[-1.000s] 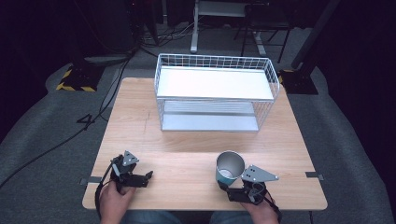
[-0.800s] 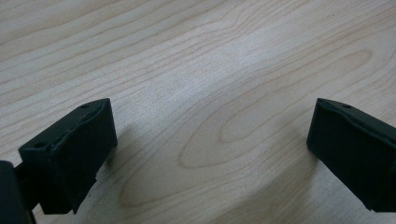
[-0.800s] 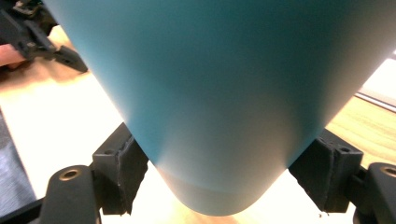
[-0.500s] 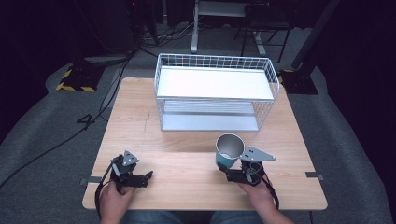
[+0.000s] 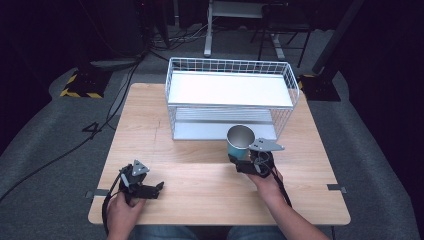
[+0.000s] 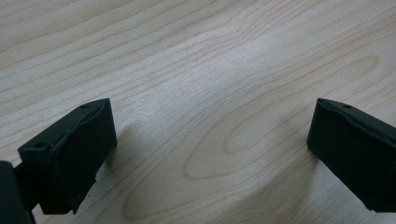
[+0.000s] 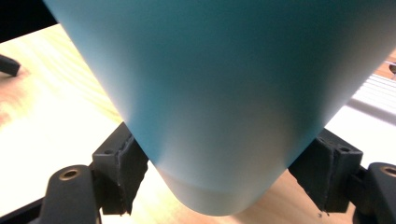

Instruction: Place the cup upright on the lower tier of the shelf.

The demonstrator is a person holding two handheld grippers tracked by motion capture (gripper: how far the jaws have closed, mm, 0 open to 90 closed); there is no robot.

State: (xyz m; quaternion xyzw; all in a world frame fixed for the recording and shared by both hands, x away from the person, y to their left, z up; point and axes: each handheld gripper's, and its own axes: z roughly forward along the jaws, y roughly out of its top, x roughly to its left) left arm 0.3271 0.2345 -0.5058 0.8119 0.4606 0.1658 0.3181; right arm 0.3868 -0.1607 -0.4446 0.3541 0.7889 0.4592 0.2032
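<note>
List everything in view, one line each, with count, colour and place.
cup: one, teal with a metal inside, clamped in the right gripper, just in front of the rack
rack: one, white wire, two white shelves, far middle of the table
table: one, light wood, under everything
cables: several, black, on the grey floor to the left
left gripper: one, black, jaws apart, near left of the table
right gripper: one, black, shut on the cup
hands: two, at the near edge, one on each gripper
</note>
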